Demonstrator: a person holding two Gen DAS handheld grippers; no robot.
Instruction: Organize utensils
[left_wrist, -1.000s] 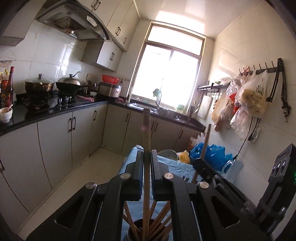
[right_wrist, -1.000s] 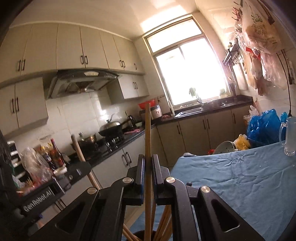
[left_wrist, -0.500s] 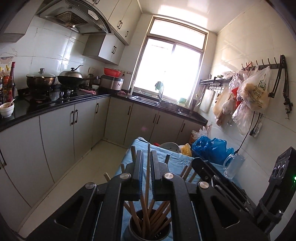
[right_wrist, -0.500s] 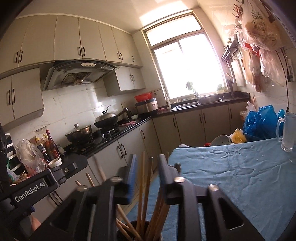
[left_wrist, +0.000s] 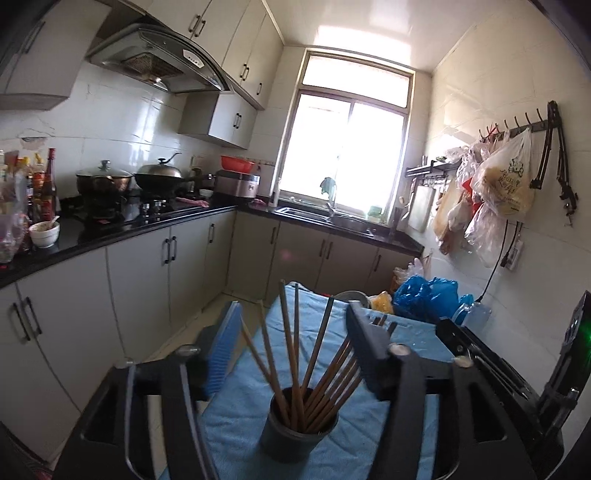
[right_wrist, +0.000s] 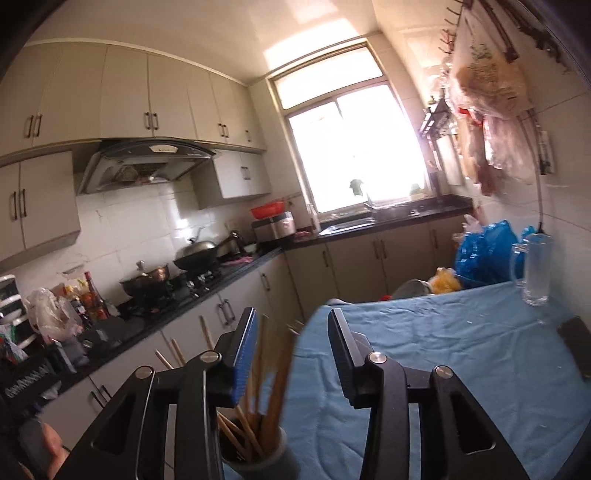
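A dark grey cup stands on the blue cloth of the table and holds several wooden chopsticks that fan upward. My left gripper is open and empty, its jaws spread to either side of the chopstick tops, above the cup. The cup also shows in the right wrist view with the chopsticks in it. My right gripper is open and empty just above them, slightly blurred.
A clear glass mug and a dark flat object sit on the table's far right. Blue plastic bags lie beyond the table. A kitchen counter with pots runs along the left. Bags hang on the right wall.
Each gripper held one chopstick upright above the cup, lowered it in, then opened. Both chopsticks now stand in the cup with the others.
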